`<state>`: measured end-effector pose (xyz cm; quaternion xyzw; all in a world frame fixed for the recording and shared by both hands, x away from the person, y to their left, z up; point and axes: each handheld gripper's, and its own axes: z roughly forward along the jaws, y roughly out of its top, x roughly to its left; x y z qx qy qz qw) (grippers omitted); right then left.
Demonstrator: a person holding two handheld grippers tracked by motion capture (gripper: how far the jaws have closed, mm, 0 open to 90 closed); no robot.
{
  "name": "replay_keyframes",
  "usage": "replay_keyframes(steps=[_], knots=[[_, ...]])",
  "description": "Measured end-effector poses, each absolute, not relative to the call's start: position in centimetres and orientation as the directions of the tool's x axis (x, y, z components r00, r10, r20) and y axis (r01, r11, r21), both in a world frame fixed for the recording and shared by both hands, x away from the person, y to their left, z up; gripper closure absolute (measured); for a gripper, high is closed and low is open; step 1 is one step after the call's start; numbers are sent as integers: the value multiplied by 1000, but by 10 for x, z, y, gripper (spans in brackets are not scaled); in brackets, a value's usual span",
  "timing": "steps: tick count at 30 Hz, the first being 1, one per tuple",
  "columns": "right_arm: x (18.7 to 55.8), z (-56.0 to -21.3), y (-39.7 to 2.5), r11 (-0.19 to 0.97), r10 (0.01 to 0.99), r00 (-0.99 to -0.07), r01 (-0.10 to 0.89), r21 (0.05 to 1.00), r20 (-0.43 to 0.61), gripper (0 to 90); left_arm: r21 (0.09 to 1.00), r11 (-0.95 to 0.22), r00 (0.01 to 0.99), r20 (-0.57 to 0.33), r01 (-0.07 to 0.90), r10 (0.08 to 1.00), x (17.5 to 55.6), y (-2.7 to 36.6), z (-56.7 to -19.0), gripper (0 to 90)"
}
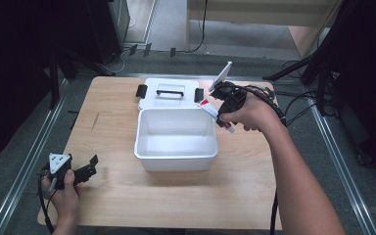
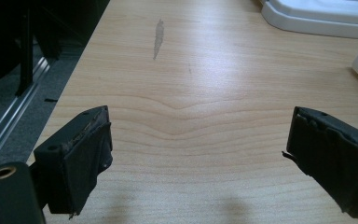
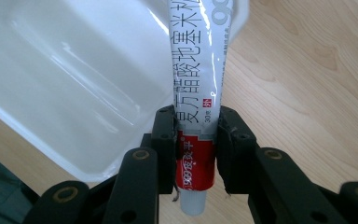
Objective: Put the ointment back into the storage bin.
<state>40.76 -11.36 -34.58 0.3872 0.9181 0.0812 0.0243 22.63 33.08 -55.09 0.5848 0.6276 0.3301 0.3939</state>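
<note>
Right gripper [image 1: 221, 108] pinches a tube [image 1: 217, 108] of ointment, jaws pressed on its red band just above the white cap; in the right gripper view the tube [image 3: 200, 70] runs up from betw. the jaws, white w/ printed characters, cap end pointing back toward the hand. In the high view the gripper is held over the right far corner of the bin [image 1: 176, 139], tube slanted w/ its flat crimped end up and away toward the far edge of the table [image 1: 112, 127]. The bin is white, open, nothing in it that can be seen, and sits about mid-table; its lid [image 1: 169, 93] w/ black handle and two black clips lies flat just behind it, at the far edge. Right gripper view shows the bin [image 3: 65, 84] interior to the left of the tube, bare wood to the right. Left gripper [image 1: 89, 169] rests low near the near left corner of the table, jaws spread wide, holding nothing; left gripper view shows bare tabletop betw. them, w/ the lid [image 2: 321, 16] at the top right.
</note>
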Motion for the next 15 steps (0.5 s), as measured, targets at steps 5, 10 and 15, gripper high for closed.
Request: replay_keyframes(steps=[5,10,15], knots=[[405,-347,-99,716,684,-729,678,164,29,718,875,99,-7,-109,473,994,226,331,-551,69],[403,-350,-87,747,646,-762,644,165,50,718,876,100,-5,-111,472,994,226,331,-551,69],[400,-354,-76,790,592,-804,592,156,54,718,876,103,-6,-113,472,994,226,331,-551,69]])
